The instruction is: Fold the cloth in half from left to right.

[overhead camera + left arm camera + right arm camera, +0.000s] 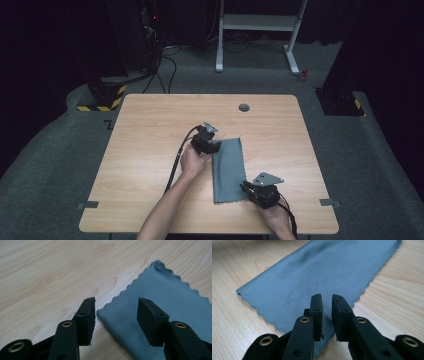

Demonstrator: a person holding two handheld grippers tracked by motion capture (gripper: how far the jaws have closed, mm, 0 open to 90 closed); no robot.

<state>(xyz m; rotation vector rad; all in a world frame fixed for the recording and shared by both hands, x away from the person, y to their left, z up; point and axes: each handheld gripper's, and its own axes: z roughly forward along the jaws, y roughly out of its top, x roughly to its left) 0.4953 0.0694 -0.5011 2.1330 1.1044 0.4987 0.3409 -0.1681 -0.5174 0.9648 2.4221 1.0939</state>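
I'm seeing the grey cloth (228, 170) lying folded flat on the wooden table (150, 130), dark carpeted room around. My left gripper (116, 311) is standing wide open over its corner; the right gripper (327, 307) is hovering slightly parted, gripping nothing.

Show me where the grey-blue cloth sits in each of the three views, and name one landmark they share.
High view: the grey-blue cloth lies as a folded strip right of centre on the table, between the two grippers.
Left gripper view: it covers the right half, its corner between the open jaws.
Right gripper view: it runs from the jaws up to the top right.
Shared landmark: the cloth's scalloped edge on the light wooden table.
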